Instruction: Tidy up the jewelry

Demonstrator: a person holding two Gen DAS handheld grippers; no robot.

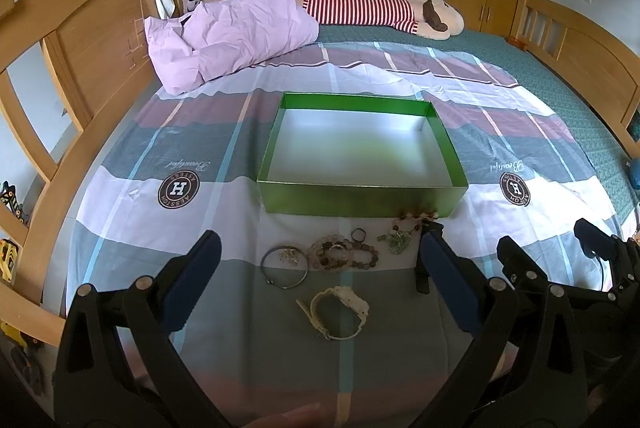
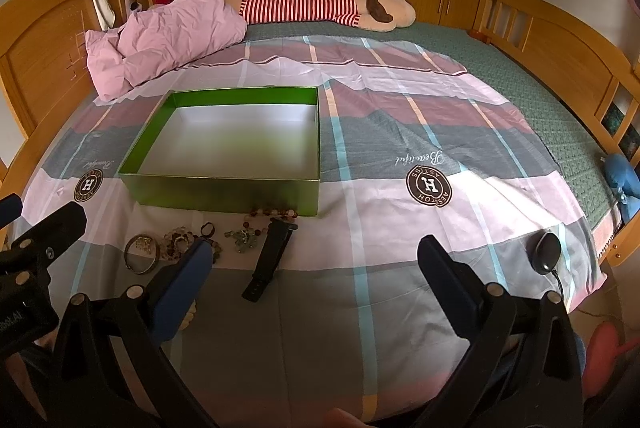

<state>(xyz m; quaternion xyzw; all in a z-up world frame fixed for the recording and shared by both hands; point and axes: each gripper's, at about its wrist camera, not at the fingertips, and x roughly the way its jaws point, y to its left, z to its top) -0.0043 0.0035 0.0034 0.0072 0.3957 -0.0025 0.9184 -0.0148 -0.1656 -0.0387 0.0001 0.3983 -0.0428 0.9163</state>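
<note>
An empty green box (image 1: 362,194) (image 2: 224,194) stands on the checked bedsheet. In front of it lies a row of jewelry: a metal bangle (image 1: 284,267) (image 2: 142,254), brown bead bracelets (image 1: 344,254) (image 2: 180,240), a small ring (image 1: 359,235) (image 2: 206,227), a greenish bead piece (image 1: 396,238) (image 2: 244,236) and a bead string (image 1: 418,215) (image 2: 274,213) against the box. A cream watch (image 1: 340,312) lies nearest, a black watch (image 2: 272,258) to the right. My left gripper (image 1: 320,248) hovers open over the row. My right gripper (image 2: 316,252) is open beside it, near the black watch.
A pink pillow (image 1: 228,32) and a striped plush toy (image 1: 372,6) lie at the far end of the bed. Wooden bed rails (image 2: 560,40) run along both sides. A black round device (image 2: 545,252) with a cord sits near the right edge of the sheet.
</note>
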